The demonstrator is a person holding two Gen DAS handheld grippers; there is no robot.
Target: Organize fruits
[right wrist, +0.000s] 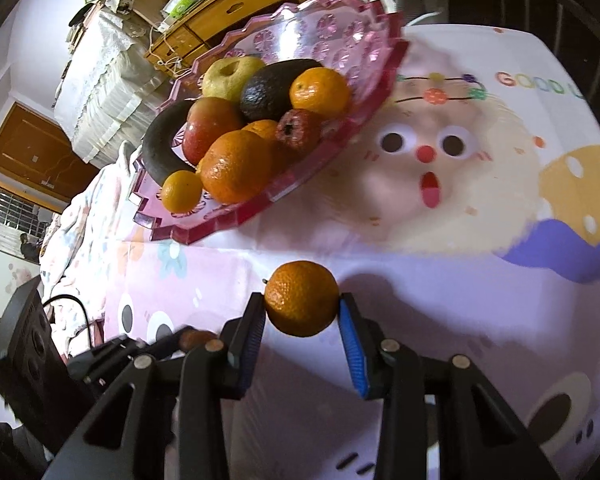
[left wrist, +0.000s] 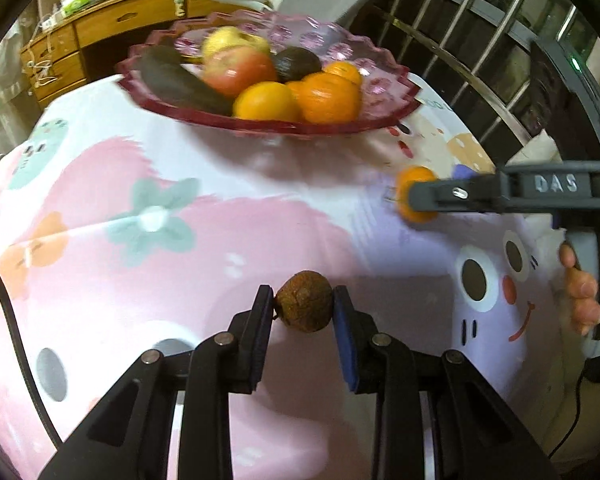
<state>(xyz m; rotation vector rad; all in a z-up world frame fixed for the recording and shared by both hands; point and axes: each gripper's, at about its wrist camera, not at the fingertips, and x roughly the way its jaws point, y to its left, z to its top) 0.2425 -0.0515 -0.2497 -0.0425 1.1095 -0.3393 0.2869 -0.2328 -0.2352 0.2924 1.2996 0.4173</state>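
Note:
A small brown round fruit [left wrist: 305, 301] is pinched between the blue pads of my left gripper [left wrist: 302, 306], just above the cartoon tablecloth [left wrist: 180, 272]. My right gripper [right wrist: 302, 313] is shut on a mandarin [right wrist: 302, 304], also lifted off the cloth. In the left wrist view that mandarin [left wrist: 417, 175] shows at the right, behind a black finger [left wrist: 460, 194] of the right gripper. The pink glass fruit bowl [left wrist: 260, 125] [right wrist: 236, 218] stands beyond both, holding apples, an avocado, several mandarins, a long dark fruit and a small red fruit. The brown fruit [right wrist: 194, 338] is also visible at lower left in the right wrist view.
A person's hand [left wrist: 580, 292] holds the right gripper's handle. A wooden desk with drawers [left wrist: 100, 28] stands behind the table, and a metal window grille [left wrist: 480, 40] is at the right. A black box [right wrist: 24, 344] and a cable [right wrist: 80, 312] lie at the table's left edge.

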